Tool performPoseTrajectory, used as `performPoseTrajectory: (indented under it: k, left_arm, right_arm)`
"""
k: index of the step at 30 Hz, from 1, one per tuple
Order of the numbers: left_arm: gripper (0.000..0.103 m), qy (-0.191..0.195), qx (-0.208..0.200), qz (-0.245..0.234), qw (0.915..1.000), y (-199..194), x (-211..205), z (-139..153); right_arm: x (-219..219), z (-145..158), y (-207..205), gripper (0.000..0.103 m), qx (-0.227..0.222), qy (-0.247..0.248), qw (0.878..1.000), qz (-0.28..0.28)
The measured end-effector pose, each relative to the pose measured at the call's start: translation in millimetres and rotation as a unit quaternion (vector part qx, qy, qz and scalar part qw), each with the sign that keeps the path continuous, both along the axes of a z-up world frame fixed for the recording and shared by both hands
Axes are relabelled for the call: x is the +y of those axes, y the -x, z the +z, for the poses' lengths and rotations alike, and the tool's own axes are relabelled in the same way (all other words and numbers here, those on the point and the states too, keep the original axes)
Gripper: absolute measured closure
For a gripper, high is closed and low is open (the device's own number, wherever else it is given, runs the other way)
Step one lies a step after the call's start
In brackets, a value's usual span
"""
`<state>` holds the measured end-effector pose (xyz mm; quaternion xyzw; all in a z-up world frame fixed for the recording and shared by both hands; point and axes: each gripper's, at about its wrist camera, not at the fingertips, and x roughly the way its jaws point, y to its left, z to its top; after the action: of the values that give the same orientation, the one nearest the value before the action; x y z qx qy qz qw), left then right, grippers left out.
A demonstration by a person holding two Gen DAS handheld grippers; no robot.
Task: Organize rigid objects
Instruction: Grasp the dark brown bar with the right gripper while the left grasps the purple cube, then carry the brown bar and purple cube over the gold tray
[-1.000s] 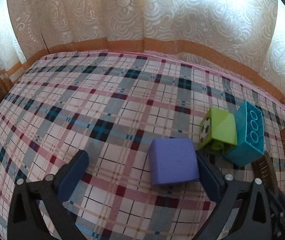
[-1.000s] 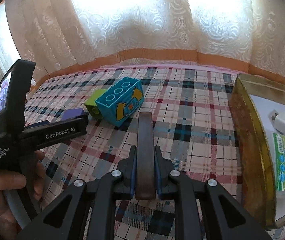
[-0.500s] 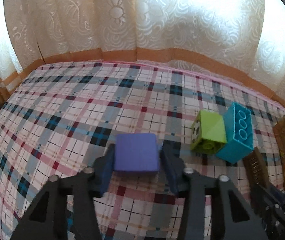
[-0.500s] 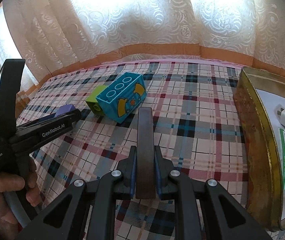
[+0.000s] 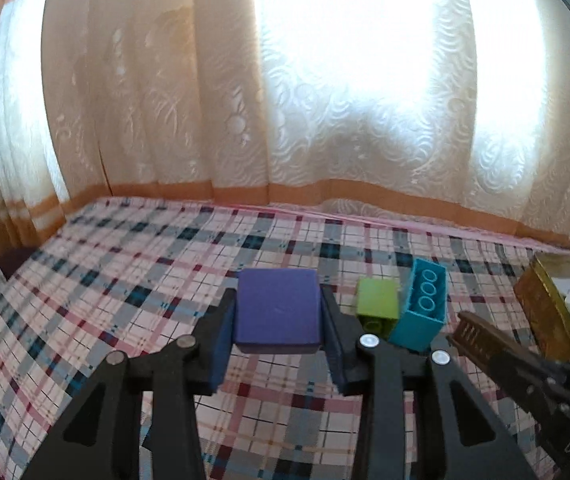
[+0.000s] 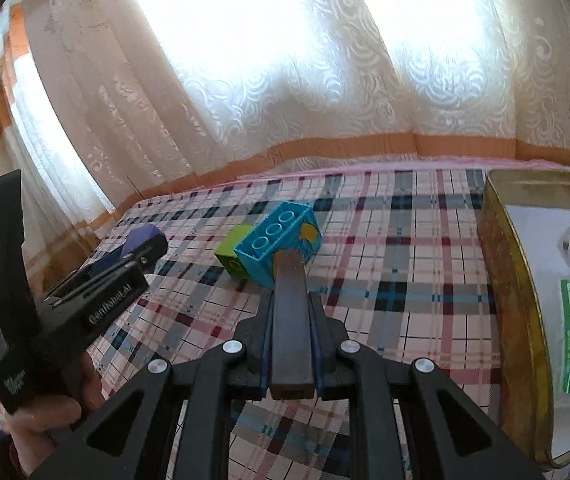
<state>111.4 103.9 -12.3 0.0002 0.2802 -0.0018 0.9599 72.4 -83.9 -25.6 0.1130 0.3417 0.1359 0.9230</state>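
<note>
**Both claws loaded above the plaid surface**

The left claw [image 5: 279, 320], angled downward, clamped a purple block [image 5: 277, 309] left of the teal brick [image 5: 423, 306]. The right claw [image 6: 289, 322], also tilted down, gripped a brown bar [image 6: 289, 316] near that brick.

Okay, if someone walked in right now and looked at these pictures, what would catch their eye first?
Probably the purple block, clamped in the left gripper above the plaid cloth. Next, the green brick and teal brick side by side just right of it, and the brown bar in the right gripper.
</note>
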Motion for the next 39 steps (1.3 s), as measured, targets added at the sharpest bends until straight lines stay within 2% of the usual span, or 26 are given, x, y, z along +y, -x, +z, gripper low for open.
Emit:
performPoseTrajectory:
  k: [2, 6, 10, 22, 39]
  left_arm:
    - [0.064, -0.011, -0.001, -0.002, 0.9999, 1, -4, 0]
    - [0.064, -0.006, -0.007, 0.000, 1.0000, 4, -1, 1]
    - [0.064, -0.001, -0.014, 0.011, 0.9998, 7, 2, 3]
    - [0.064, -0.011, -0.029, 0.011, 0.9994, 17, -5, 7]
    - [0.064, -0.013, -0.035, 0.014, 0.9992, 23, -9, 7]
  right_arm:
    - [4, 1, 2, 0.086, -0.005, 0.014, 1.000, 0.002]
    - [6, 3, 7, 0.086, -0.018, 0.023, 1.000, 0.008]
    - [8, 14, 20, 0.086, -0.057, 0.044, 0.997, -0.006]
    - [9, 27, 39, 0.086, -0.115, 0.054, 0.992, -0.019]
    - [6, 33, 55, 0.086, -0.143, 0.075, 0.986, -0.029]
